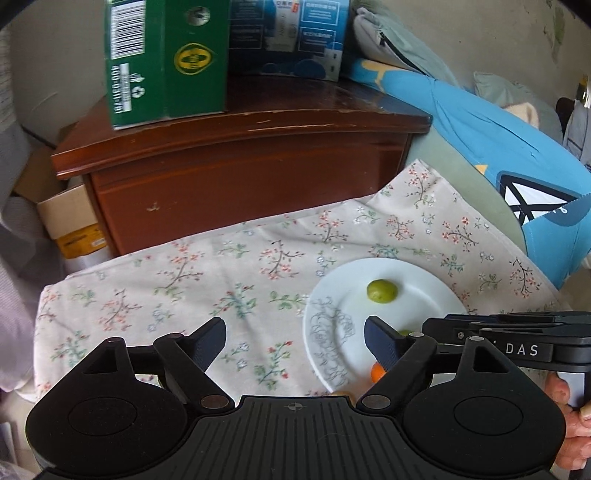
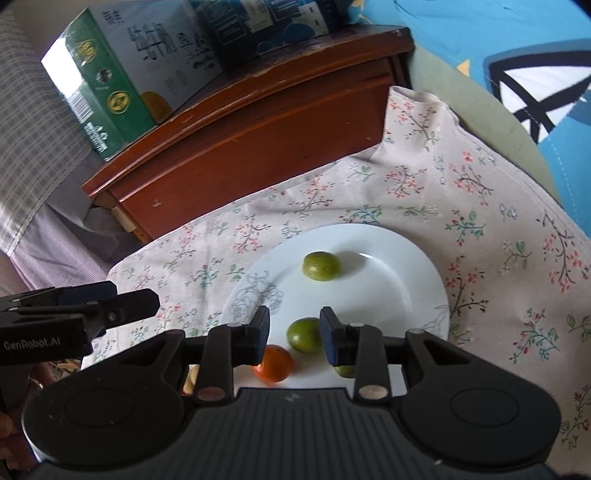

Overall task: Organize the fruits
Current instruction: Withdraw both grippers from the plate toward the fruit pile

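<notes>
A white plate (image 2: 388,291) on a flowered cloth (image 2: 498,221) carries the fruit: one green fruit (image 2: 321,266) near the plate's middle, a second green fruit (image 2: 304,335) toward the near rim, an orange fruit (image 2: 275,363) just beside it at the near rim, and a sliver of another green one (image 2: 345,371) half hidden behind a finger. The right gripper (image 2: 294,332) hovers over the near rim with its fingers set narrowly apart, the second green fruit showing in the gap; whether the pads touch it I cannot tell. The left gripper (image 1: 295,341) stands with its fingers wide and nothing between them, over the cloth just left of the plate. Beyond the plate is a brown wooden cabinet (image 2: 258,129) bearing a green carton (image 2: 110,92) and a blue box (image 2: 258,26). The right view reads "GenRobot.AI" on the left gripper's side; the left view reads "DAS" on the right gripper's side, shows the carton's barcode (image 1: 127,31) and recycling mark, and only slivers of the near fruit.
</notes>
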`<state>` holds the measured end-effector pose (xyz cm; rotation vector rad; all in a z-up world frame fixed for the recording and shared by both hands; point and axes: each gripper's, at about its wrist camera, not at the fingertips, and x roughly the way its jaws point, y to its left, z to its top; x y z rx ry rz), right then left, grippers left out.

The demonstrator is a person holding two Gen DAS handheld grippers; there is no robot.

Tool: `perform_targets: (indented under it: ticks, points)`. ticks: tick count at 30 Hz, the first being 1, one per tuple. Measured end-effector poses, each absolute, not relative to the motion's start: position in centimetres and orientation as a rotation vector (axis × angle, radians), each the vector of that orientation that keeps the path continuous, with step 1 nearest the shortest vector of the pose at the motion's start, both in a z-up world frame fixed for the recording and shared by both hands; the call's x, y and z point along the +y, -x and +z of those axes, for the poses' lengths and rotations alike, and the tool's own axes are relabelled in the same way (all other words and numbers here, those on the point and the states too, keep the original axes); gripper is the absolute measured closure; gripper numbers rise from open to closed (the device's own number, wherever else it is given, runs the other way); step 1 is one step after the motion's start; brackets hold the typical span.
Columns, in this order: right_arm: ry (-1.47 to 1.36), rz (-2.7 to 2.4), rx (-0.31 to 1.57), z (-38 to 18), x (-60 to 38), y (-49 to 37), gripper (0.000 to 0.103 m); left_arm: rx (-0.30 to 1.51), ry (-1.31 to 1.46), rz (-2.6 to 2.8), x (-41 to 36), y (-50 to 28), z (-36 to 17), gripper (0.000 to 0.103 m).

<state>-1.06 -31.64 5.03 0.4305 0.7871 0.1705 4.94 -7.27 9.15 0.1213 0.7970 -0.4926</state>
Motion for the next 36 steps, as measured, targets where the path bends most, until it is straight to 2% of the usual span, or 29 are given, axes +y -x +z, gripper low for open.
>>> perform_targets:
  ticks: [18,36]
  points:
    - [-0.340,0.336,0.820,4.7,-27.5,2.1,0.071,0.860,-0.132,-0.473,-3.2,-1.9,7.7,0.019]
    - [-0.250,0.427,0.866,3.0,-24.4,1.6,0.071,1.016,-0.267,-0.653,-4.3,2.9,2.9,0.020]
